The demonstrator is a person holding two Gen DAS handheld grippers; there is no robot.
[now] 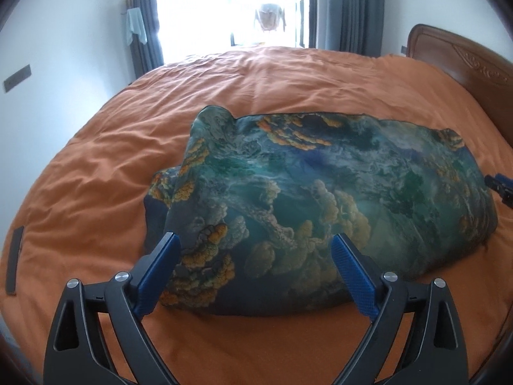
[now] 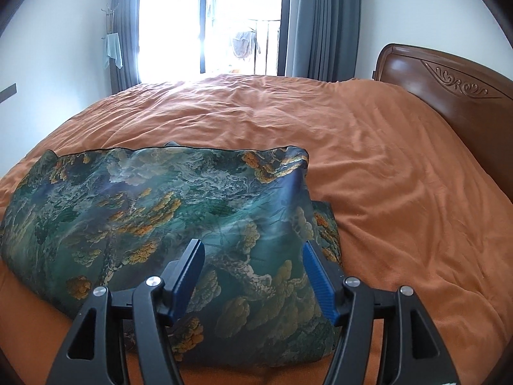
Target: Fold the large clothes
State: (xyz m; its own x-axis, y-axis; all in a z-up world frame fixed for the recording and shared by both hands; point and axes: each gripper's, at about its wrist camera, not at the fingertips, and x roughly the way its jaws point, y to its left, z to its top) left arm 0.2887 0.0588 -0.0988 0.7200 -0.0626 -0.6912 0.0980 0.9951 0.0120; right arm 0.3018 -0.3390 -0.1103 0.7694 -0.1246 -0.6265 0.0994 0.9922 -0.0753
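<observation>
A large garment (image 1: 320, 192) printed in teal, blue and orange cloud-like patterns lies folded into a broad rectangle on the orange bed. My left gripper (image 1: 256, 243) hovers above its near left part, jaws wide open, nothing between the blue pads. In the right wrist view the same garment (image 2: 154, 211) fills the lower left, and my right gripper (image 2: 251, 248) hangs over its near right corner, open and holding nothing. The tip of the right gripper (image 1: 500, 187) peeks in at the right edge of the left wrist view, beside the garment's right end.
An orange cover (image 1: 288, 73) spreads over the whole bed (image 2: 400, 176). A carved wooden headboard (image 2: 449, 83) stands at the right. Beyond the bed are a bright window, grey curtains (image 2: 323, 22) and a coat stand (image 1: 133, 22) by the left wall.
</observation>
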